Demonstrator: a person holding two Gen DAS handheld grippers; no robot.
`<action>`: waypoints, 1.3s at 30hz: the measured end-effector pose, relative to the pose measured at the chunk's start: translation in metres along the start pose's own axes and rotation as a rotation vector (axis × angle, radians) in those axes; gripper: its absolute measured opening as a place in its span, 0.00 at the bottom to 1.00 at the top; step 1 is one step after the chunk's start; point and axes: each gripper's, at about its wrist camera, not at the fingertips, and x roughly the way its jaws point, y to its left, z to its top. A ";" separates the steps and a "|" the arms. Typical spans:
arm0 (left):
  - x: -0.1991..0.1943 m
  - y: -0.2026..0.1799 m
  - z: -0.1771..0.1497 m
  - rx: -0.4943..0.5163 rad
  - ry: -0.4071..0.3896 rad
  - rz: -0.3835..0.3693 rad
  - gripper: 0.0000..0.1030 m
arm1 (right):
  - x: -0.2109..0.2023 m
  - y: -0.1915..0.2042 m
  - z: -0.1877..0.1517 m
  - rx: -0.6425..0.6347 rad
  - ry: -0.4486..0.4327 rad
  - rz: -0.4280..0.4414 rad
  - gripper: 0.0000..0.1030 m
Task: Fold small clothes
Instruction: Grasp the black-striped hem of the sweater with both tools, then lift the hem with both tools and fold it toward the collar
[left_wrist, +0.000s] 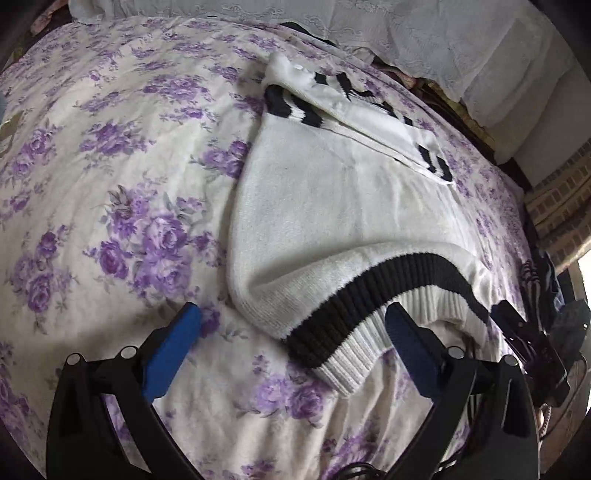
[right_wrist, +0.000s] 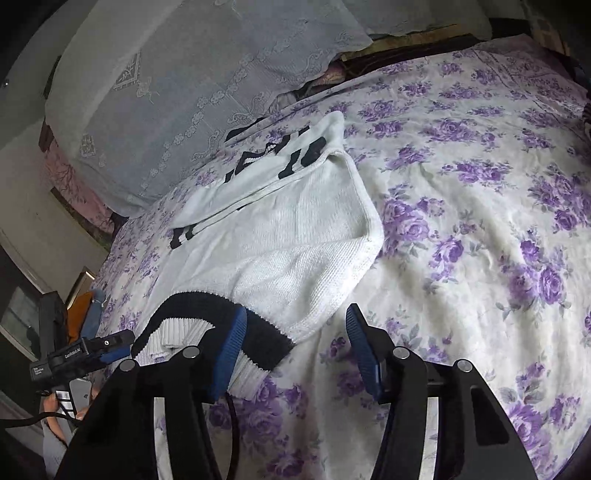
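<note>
The white knit sweater (left_wrist: 332, 206) lay partly folded on the floral bedspread (left_wrist: 110, 166), its black-and-white ribbed hem (left_wrist: 369, 314) nearest us. Ahead of the left gripper (left_wrist: 293, 328) the hem ran between the parted fingers (left_wrist: 173, 343), nothing gripped. The right gripper (right_wrist: 293, 332) also stood with fingers apart; its left finger (right_wrist: 229, 354) lay over the hem, whether touching we could not tell. We judged the knit soft, light, limp and stretchy, likely to sag and bunch. The thick rib band looked the firmest hold, taken at both corners. A lace-covered pillow (right_wrist: 184, 92) sat beyond the fingertips.
</note>
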 end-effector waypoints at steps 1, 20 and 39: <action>0.000 -0.002 -0.002 0.009 0.008 -0.017 0.94 | 0.000 0.000 -0.001 0.003 0.004 0.008 0.55; 0.024 -0.021 0.006 0.054 0.045 -0.184 0.52 | 0.025 0.008 -0.003 0.043 0.102 0.086 0.48; 0.008 -0.014 0.004 0.024 -0.027 -0.283 0.28 | -0.010 0.008 0.002 0.025 -0.056 0.177 0.16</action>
